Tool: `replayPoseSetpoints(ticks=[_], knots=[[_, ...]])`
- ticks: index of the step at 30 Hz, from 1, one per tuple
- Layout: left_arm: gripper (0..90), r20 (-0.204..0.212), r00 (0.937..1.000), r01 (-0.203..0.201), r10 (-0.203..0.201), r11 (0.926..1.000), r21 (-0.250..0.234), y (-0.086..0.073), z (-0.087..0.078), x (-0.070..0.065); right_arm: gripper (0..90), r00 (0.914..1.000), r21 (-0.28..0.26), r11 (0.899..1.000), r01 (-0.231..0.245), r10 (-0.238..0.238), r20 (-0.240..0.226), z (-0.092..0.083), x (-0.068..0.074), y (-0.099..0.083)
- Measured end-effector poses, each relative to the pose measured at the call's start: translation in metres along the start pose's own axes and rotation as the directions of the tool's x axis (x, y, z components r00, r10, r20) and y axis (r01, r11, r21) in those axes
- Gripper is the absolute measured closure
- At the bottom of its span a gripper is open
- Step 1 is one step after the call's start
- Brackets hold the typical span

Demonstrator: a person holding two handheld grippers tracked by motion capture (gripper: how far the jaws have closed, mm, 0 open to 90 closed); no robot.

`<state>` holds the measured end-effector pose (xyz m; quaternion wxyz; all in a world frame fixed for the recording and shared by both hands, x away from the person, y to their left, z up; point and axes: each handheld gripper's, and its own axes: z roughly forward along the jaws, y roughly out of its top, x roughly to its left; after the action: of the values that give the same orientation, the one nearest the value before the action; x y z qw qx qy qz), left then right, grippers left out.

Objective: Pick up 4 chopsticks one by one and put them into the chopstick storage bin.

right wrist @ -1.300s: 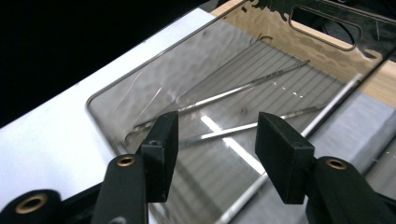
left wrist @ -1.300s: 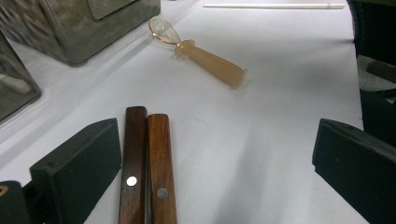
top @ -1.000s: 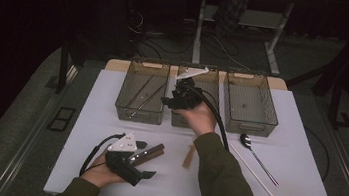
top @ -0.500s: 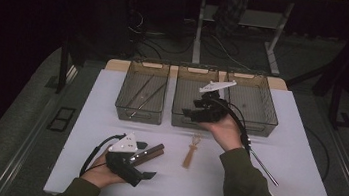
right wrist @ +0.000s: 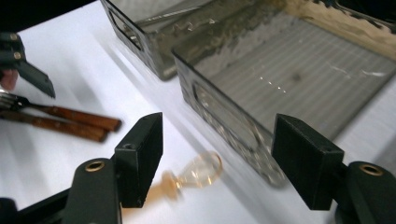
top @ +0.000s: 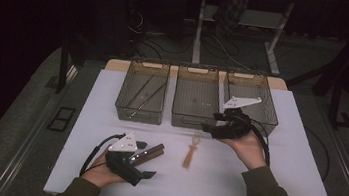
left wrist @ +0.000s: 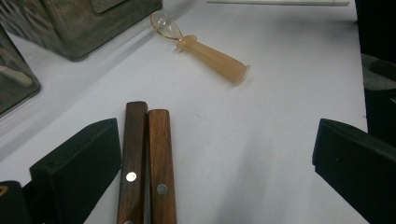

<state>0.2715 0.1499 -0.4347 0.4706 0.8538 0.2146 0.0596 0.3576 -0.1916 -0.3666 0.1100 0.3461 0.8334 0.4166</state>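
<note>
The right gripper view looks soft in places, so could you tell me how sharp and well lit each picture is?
Right gripper view: the spoon and bin are motion-smeared. Left gripper view: sharp handles, evenly lit. High view: dim, dark surroundings, bright table.

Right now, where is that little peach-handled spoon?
The spoon lies on the white table in the high view, just before the middle bin, between both grippers.

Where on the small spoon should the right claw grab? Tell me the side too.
Grip the spoon by its thick straight handle, probably coming from above with the jaws across it. It lies flat on the table, clear of the trays, and its clear bowl looks rounder and slicker.
</note>
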Motion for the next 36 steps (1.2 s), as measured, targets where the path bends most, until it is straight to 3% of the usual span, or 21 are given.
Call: replayPoseSetpoints(ticks=[12,24,36], knots=[[0.0,-0.002,1.0000,-0.008,0.008,0.9999,0.007,0.001,0.000,-0.001,32.4,0.9983,0.041,0.998,-0.050,0.048,0.034,-0.033,-0.016,-0.063],[0.0,0.000,1.0000,-0.008,0.008,1.0000,0.004,0.001,-0.001,-0.002,30.9,0.9932,0.087,0.991,-0.098,0.092,0.071,-0.064,-0.023,-0.102],[0.0,-0.001,1.0000,-0.006,0.006,1.0000,0.007,0.001,0.000,-0.002,50.2,0.9897,0.172,0.978,-0.120,0.104,0.098,-0.089,-0.024,-0.139]])
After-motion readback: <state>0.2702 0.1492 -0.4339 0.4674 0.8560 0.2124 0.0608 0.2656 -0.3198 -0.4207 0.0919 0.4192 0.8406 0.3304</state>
